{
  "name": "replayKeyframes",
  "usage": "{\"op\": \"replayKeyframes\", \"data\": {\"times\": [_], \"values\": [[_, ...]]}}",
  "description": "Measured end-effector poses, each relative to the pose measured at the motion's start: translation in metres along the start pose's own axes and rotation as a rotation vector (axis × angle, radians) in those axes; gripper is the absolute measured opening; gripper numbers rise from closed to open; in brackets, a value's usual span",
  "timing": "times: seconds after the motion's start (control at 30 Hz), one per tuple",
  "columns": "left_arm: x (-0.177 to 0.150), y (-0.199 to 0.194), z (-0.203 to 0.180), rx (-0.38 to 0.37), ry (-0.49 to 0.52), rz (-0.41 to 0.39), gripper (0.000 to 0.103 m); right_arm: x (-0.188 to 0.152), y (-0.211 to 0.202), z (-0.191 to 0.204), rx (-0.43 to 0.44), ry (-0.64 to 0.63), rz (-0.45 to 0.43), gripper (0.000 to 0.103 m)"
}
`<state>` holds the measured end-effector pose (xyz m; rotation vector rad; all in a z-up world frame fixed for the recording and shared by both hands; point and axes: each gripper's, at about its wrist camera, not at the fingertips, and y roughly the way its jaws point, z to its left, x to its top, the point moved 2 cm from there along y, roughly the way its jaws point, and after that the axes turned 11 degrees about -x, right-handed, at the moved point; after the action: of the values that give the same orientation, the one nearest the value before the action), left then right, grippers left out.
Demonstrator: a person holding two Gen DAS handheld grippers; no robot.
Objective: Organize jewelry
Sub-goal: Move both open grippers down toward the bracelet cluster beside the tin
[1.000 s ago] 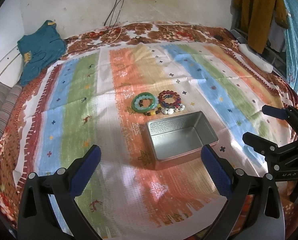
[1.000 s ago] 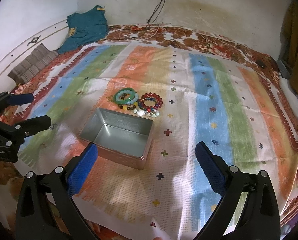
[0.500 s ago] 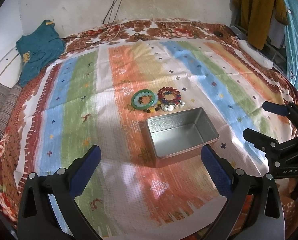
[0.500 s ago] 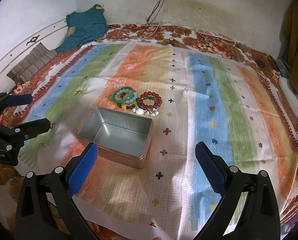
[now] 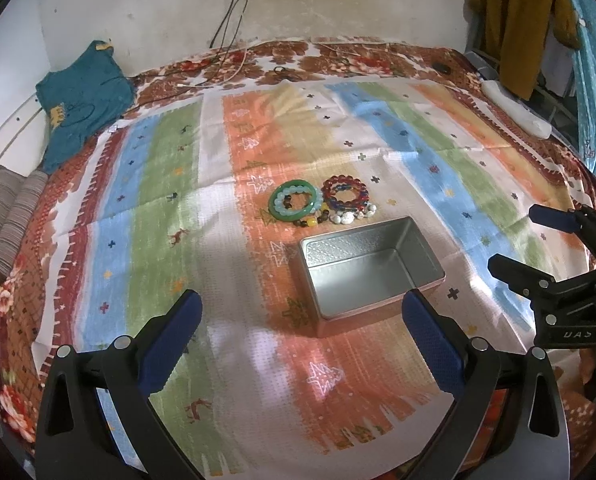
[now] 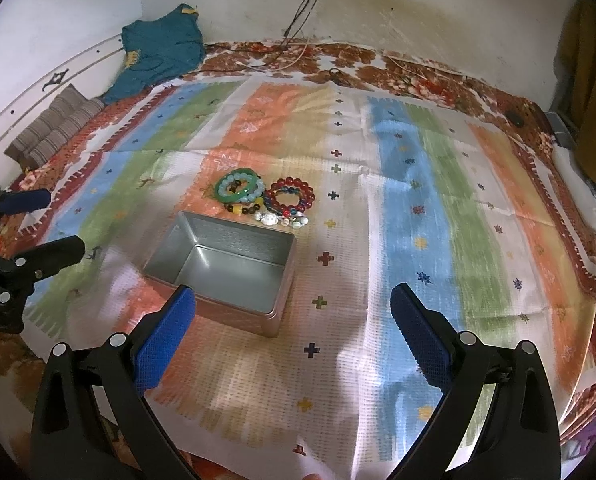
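An empty silver metal tin (image 5: 368, 270) (image 6: 225, 268) sits on the striped cloth. Just beyond it lies a small pile of beaded bracelets: a green one (image 5: 295, 200) (image 6: 239, 189), a red and blue one (image 5: 346, 193) (image 6: 291, 196), and white and amber beads (image 5: 346, 218) (image 6: 275, 220). My left gripper (image 5: 302, 318) is open, held above the cloth short of the tin. My right gripper (image 6: 293, 318) is open too, near the tin's front right corner. Each gripper shows in the other's view: the right gripper (image 5: 538, 240) and the left gripper (image 6: 37, 224), both with jaws apart.
The striped cloth (image 5: 169, 216) covers a floral bedspread (image 5: 338, 60). A teal garment (image 5: 81, 100) and a folded striped cloth (image 5: 9, 220) lie at far left. Cables (image 5: 233, 12) hang down the back wall. A white oblong object (image 5: 514, 110) and hanging clothes (image 5: 510, 20) are at right.
Both grippers have drawn back and risen slightly, so the tin and bracelets sit a little lower in the views. Nothing was grasped.
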<state>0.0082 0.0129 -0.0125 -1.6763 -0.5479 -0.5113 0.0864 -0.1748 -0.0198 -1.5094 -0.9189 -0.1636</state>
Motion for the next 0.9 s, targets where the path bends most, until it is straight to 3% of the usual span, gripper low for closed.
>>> {"op": "replayKeyframes", "data": {"times": [0.5, 0.77, 0.9], "values": [[0.003, 0.004, 0.002, 0.016, -0.004, 0.007, 0.097, 0.006, 0.004, 0.0, -0.025, -0.01, 0.0, 0.099], [0.018, 0.018, 0.01, 0.111, 0.012, 0.03, 0.097, 0.017, 0.02, 0.0, -0.074, -0.053, 0.004, 0.099], [0.025, 0.028, 0.021, 0.108, -0.03, 0.048, 0.097, 0.022, 0.034, -0.006, -0.06, -0.024, 0.038, 0.099]]}}
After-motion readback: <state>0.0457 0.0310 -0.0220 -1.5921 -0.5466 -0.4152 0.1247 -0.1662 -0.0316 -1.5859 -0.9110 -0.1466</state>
